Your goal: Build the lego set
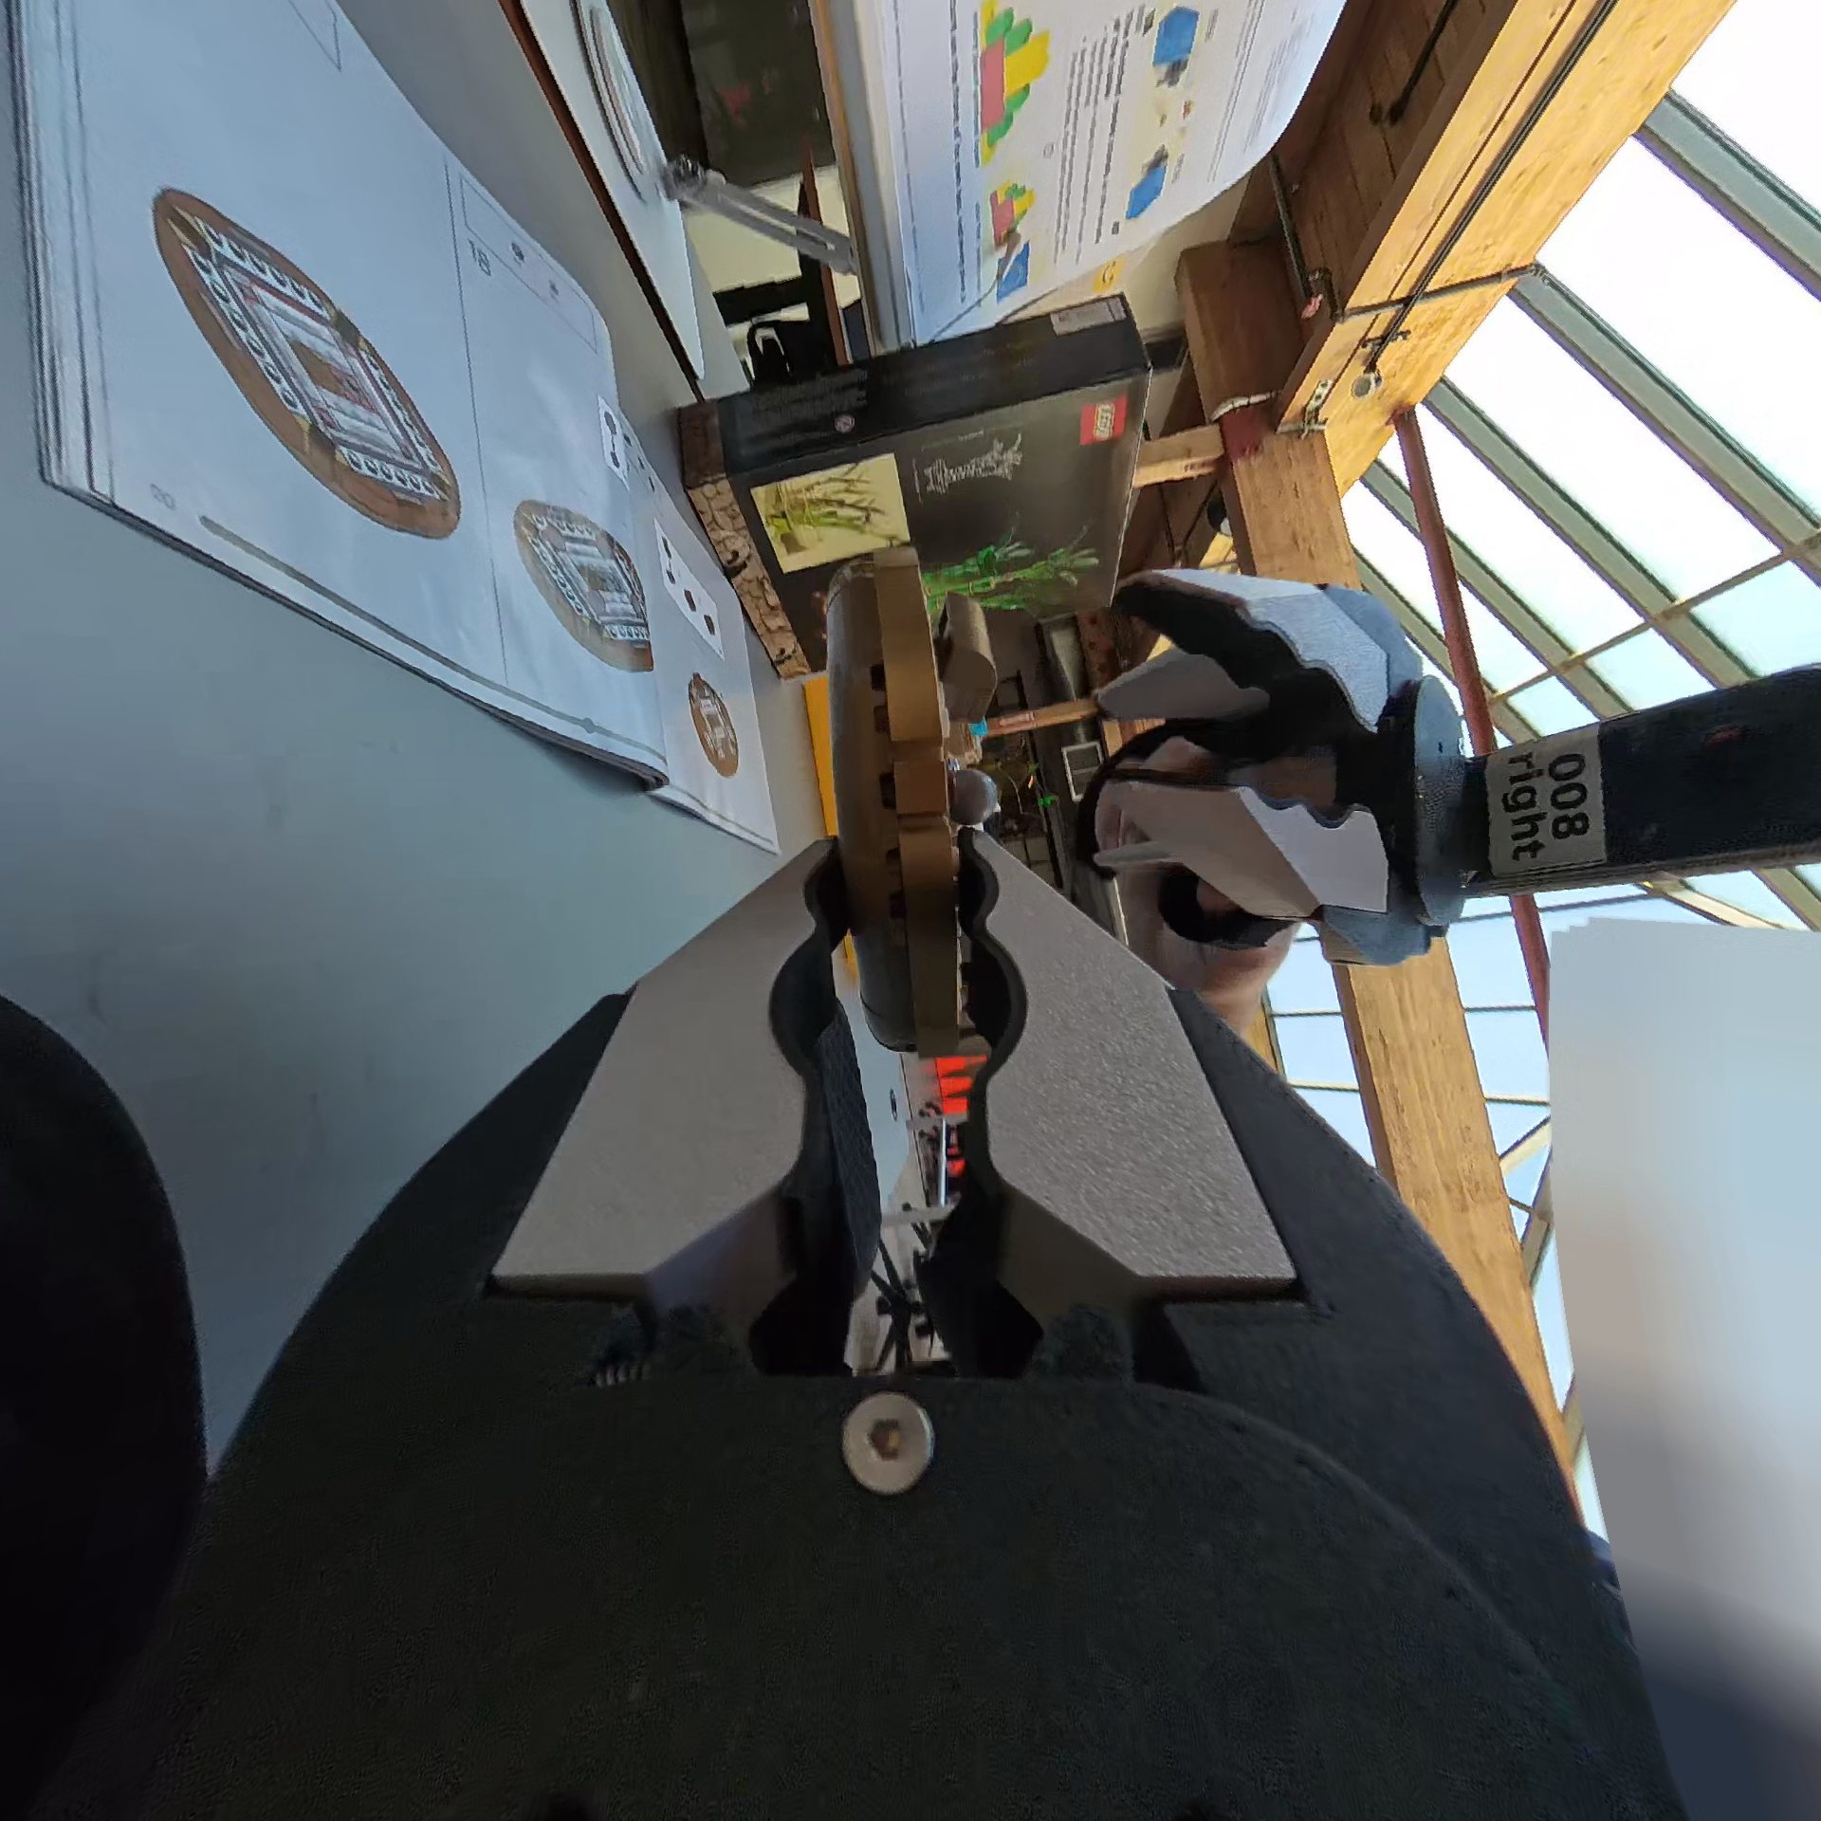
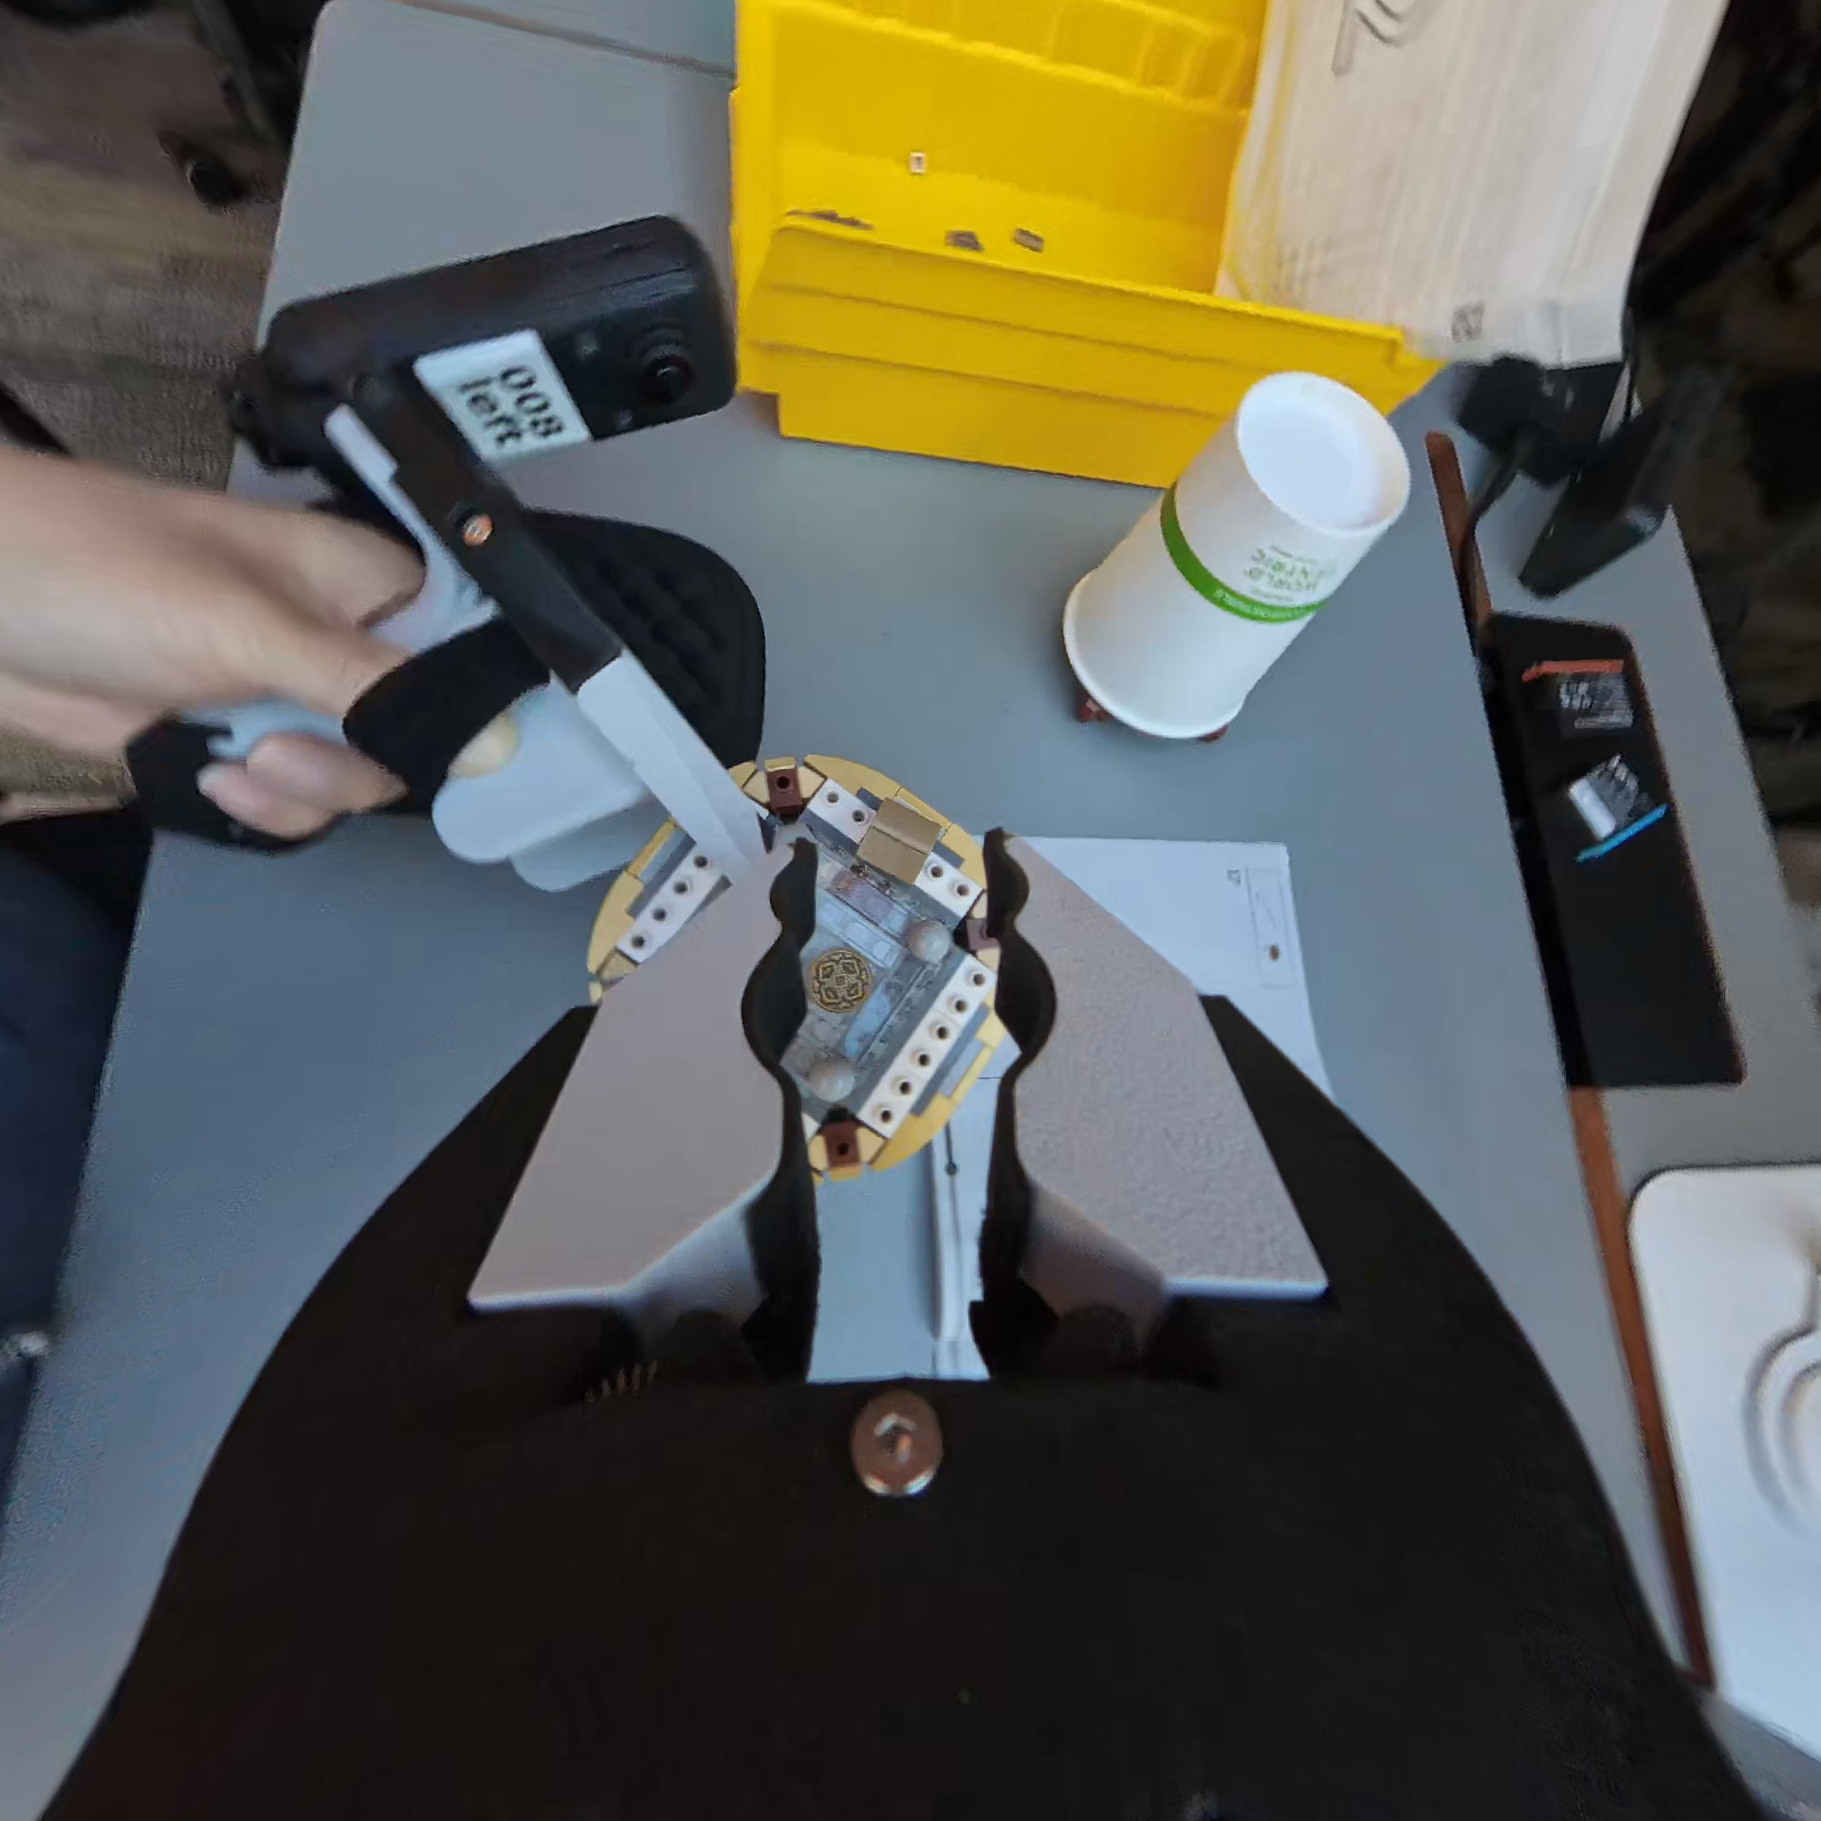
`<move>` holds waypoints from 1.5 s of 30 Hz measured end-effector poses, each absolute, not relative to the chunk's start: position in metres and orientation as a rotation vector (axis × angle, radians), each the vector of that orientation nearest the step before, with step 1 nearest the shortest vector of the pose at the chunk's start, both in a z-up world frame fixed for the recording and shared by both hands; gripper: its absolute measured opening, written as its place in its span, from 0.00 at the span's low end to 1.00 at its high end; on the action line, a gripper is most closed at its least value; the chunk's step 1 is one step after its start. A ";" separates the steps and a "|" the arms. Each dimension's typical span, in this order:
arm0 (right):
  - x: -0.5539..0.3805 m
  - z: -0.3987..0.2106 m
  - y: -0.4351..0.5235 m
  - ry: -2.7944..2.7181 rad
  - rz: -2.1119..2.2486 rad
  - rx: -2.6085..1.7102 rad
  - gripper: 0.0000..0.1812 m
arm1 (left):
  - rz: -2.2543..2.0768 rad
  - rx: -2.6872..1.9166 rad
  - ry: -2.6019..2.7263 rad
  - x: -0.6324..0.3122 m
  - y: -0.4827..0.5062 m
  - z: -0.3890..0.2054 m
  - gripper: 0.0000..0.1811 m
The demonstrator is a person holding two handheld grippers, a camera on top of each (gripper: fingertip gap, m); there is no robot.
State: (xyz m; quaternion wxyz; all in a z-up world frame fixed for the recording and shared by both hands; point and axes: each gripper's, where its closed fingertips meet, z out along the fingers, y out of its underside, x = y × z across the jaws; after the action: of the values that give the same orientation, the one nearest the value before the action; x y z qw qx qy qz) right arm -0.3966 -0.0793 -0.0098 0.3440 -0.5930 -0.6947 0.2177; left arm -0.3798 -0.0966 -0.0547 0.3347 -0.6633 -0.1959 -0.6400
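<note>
The round Lego build (image 2: 857, 995) has a gold rim, white studded bricks, a clear middle with a gold medallion, and a tan piece (image 2: 897, 833) near its far edge. My left gripper (image 1: 897, 857) is shut on the build's rim (image 1: 902, 749) and holds it edge-on above the table. It also shows in the right wrist view (image 2: 754, 838), gripping the far-left rim. My right gripper (image 2: 899, 852) is open and empty, with its fingers hovering over the build's face. In the left wrist view it (image 1: 1133, 769) faces the build from the right, apart from it.
An open instruction booklet (image 1: 296, 394) and the black Lego box (image 1: 936, 443) lie on the grey table. Yellow bins (image 2: 985, 246) stand at the back. An upturned paper cup (image 2: 1242, 552) sits over brown pieces at the right. A white sheet (image 2: 1182, 916) lies under the build.
</note>
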 end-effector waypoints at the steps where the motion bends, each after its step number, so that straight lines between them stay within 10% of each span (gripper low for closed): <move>1: -0.393 -0.011 -0.086 -1.910 0.539 -1.433 0.17 | -1.706 -1.751 -0.496 -0.377 -0.100 -0.055 0.11; 19: -0.379 -0.026 -0.102 -2.327 0.344 -1.086 0.03 | -1.739 -1.908 -0.287 -0.359 -0.120 -0.045 0.11; 45: -0.376 -0.014 -0.107 -2.313 0.428 -1.098 0.13 | -1.827 -1.885 -0.287 -0.351 -0.126 -0.035 0.11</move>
State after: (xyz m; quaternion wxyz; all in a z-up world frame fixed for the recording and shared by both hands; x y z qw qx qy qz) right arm -0.3756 -0.1075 -0.0140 0.2695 -0.4073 -0.8580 0.1589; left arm -0.3513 -0.1255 -0.0351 0.2476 -0.6916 -0.1052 -0.6703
